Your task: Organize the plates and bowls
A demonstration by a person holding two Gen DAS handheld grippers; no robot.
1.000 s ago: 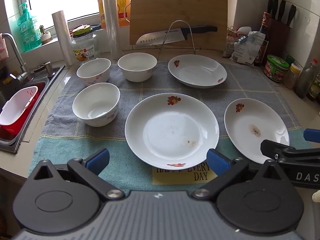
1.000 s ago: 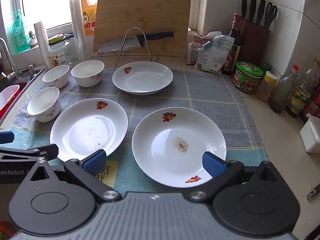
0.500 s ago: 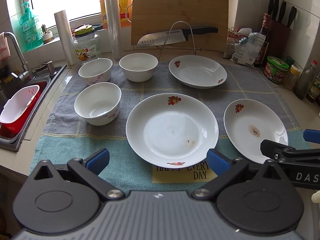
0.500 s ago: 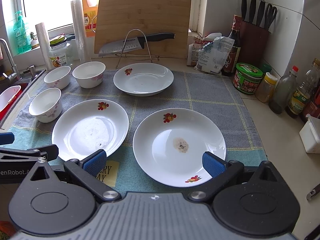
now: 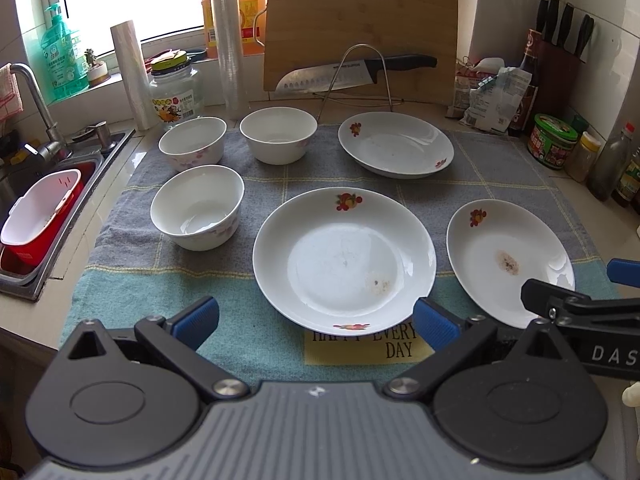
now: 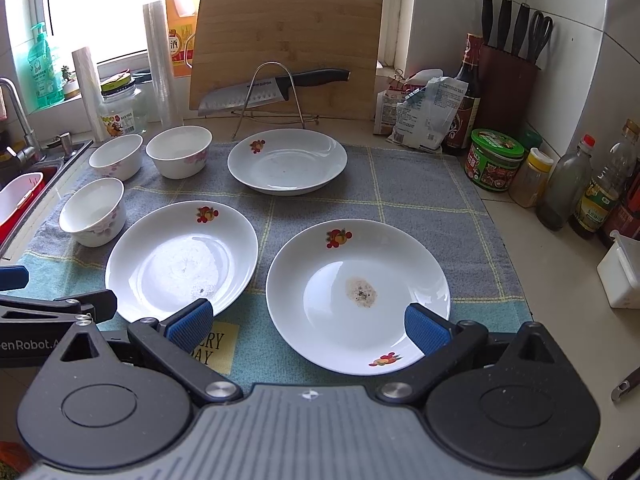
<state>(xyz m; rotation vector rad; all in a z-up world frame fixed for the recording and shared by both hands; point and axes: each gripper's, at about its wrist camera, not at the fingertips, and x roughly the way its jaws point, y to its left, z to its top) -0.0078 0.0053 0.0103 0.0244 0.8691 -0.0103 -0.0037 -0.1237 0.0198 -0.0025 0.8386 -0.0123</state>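
Nothing stacked yet, by the look of it: three plates and three bowls lying singly on the cloth [image 5: 500,168], none nested, so the whole sorting left to do. Near plate [image 5: 344,256] by the front edge of the cloth, over the yellow label [image 5: 360,346], with a faint smear in its well; right plate [image 6: 356,292] beside it toward the front right corner, apart from it, marked by a brown stain at the centre; far plate [image 5: 396,144] at the back edge. Near bowl [image 5: 198,206] along the left edge, with the left back bowl [image 5: 192,148] and the middle back bowl [image 5: 278,134] toward the back left corner, close together but not touching. Left gripper [image 5: 316,320] spread wide with nothing held, hovering just short of the near plate's front rim. Right gripper [image 6: 308,324] likewise wide open and empty, its blue pads either side of the right plate's near rim, whether touching impossible to tell. Beyond the cloth: a knife [image 5: 356,70] on a wire stand [image 5: 356,76] before an upright cutting board [image 5: 360,36], jars and bottles [image 6: 496,160] along the right edge of the counter, a sink [image 5: 24,276] with a red-and-white basket [image 5: 40,208] on the left. Nothing between grippers and plates; probably the stand and knife worth minding in reaching for the far plate.
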